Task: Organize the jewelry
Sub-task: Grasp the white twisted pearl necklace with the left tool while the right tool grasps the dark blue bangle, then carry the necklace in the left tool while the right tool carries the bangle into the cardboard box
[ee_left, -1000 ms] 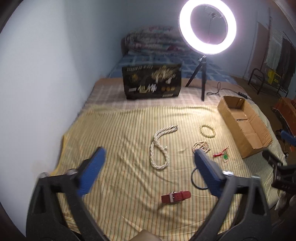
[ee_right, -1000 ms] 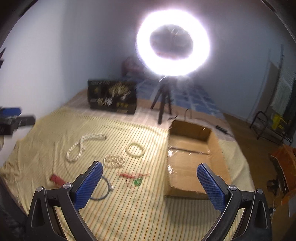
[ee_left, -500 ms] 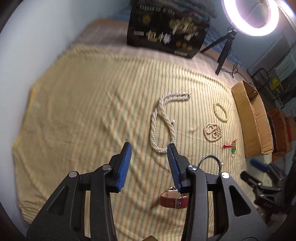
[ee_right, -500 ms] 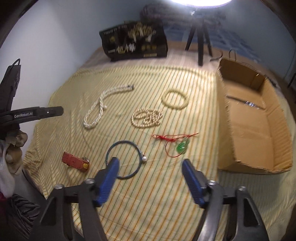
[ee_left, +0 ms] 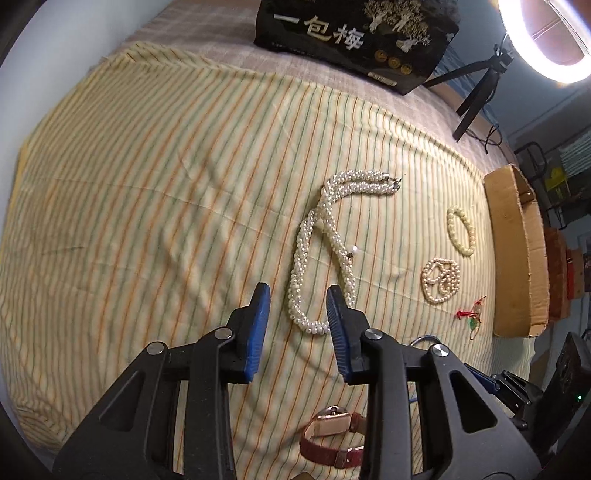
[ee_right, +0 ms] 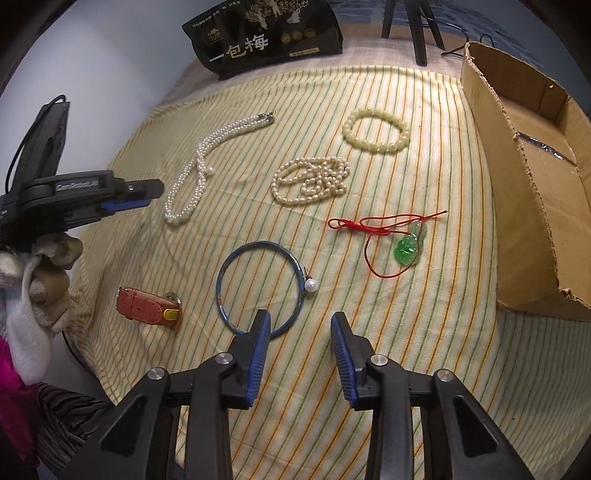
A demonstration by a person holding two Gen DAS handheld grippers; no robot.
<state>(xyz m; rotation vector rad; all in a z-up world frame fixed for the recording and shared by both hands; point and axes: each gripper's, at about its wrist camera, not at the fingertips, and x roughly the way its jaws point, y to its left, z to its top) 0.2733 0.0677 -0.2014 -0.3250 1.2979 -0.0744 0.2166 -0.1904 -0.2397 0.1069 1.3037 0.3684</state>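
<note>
a yellow striped cloth (ee_right: 424, 350) covers the bed, w/ a pale wall at upper left of both views & a black printed box (ee_right: 264, 35) standing at the top edge.

right wrist view, left to right: far left mid-frame, the left gripper (ee_right: 127, 199) comes in side-on, held by a gloved hand (ee_right: 40, 266). lower left lies a red-strap watch (ee_right: 147, 306). above it, upper left of centre, a long pearl necklace (ee_right: 199, 173) is looped on the cloth. centre, a blue bangle (ee_right: 260, 286) w/ a single pearl at its right side; its near rim is just in front of the right gripper (ee_right: 301, 332), which hangs over the cloth w/ jaws apart & nothing between them. the left blue pad overlaps the bangle's rim in the frame; can't tell if it touches. above centre, a coiled pearl strand (ee_right: 312, 181), & above that a pale bead bracelet (ee_right: 376, 131). right of centre, a green pendant (ee_right: 408, 247) on red cord. far right, an open cardboard box (ee_right: 517, 177), apart from all the jewelry.

left wrist view: the left gripper (ee_left: 297, 306) sits low centre, jaws parted & empty, w/ the necklace's (ee_left: 325, 251) near loop showing between the tips. watch (ee_left: 332, 439) at bottom centre, partly behind the right finger. to the right the coiled strand (ee_left: 441, 280), bracelet (ee_left: 461, 230), pendant (ee_left: 474, 319), then the cardboard box (ee_left: 513, 251). ring light (ee_left: 543, 37) on a tripod at upper right.
</note>
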